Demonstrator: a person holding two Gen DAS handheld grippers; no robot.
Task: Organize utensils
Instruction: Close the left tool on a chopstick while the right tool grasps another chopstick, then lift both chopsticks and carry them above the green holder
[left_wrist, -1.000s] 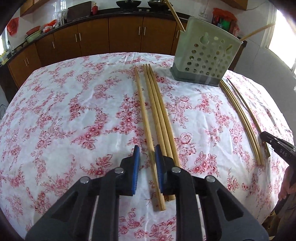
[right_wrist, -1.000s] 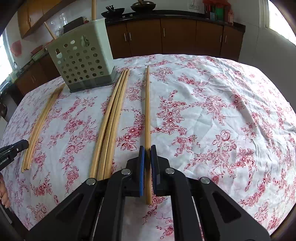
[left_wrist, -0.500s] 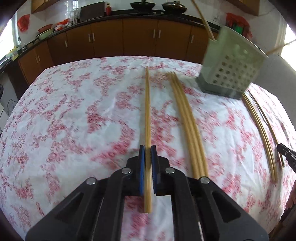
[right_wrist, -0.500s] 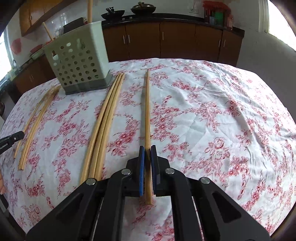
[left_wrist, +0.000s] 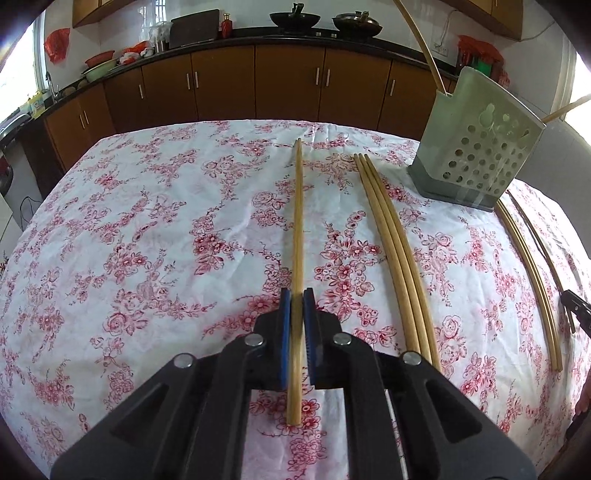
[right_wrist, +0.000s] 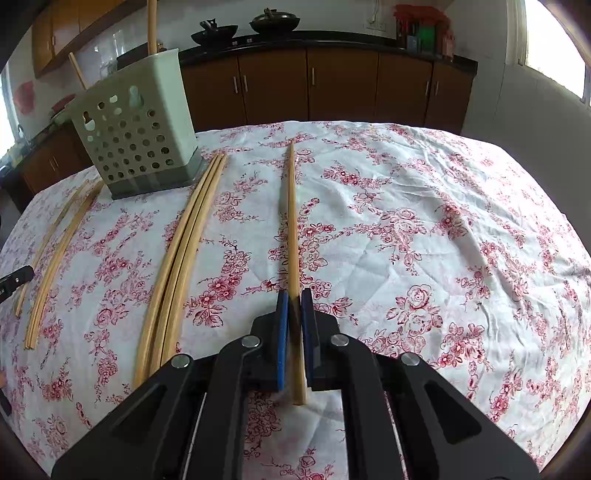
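wooden chopstick (left_wrist: 297, 236) lies on the flowered tablecloth (left_wrist: 147, 240), pinched near its close end by the left gripper (left_wrist: 296, 295), jaws nearly shut on it. the right gripper (right_wrist: 294, 295) clamps another chopstick (right_wrist: 291, 221) likewise. each stick's long axis runs straight away from its gripper, thin tip far. lift each level, then swing tips down into the holder (right_wrist: 136, 144), which stands left of the right-hand stick.

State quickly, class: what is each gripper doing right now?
Left gripper: jaws shut on a single chopstick.
Right gripper: jaws shut on another single chopstick.
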